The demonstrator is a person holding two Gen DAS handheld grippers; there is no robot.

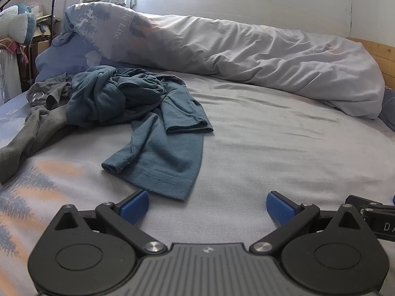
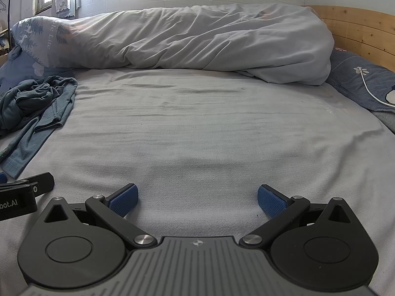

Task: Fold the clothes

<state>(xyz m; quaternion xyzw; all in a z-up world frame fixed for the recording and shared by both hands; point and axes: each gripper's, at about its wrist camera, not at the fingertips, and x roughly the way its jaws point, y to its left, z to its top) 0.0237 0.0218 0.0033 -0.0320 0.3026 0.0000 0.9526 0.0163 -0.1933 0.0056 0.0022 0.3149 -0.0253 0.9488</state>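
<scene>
Left wrist view showed a grey top (image 1: 29, 123) lying crumpled at the far left of the bed (image 1: 271, 148). Just right of it, and partly on it, sat the blue shirt (image 1: 138, 113) in a messy heap. One sleeve (image 1: 185, 113) flopped out to the right, and the stitched hem (image 1: 163, 180) hung down toward the near edge, so the shirt's long way ran from far to near (with the bunched top part at the far end).

Near the hem sat the left gripper (image 1: 207, 208). Its jaws were spread wide and held nothing. Further right, the right gripper (image 2: 197, 201) was the same, wide apart and empty, over bare sheet and well apart from the shirt. At the far side lay a long rolled duvet (image 2: 197, 42), with a pillow (image 2: 365, 81) at the far right.

No folding had started yet, I think. The step in hand looked like picking up the blue shirt. A good way would be to pinch just one layer at the hem corner, with the other gripper on the other corner, then lift, shake it loose, and lay it flat on the bare sheet before any fold.
</scene>
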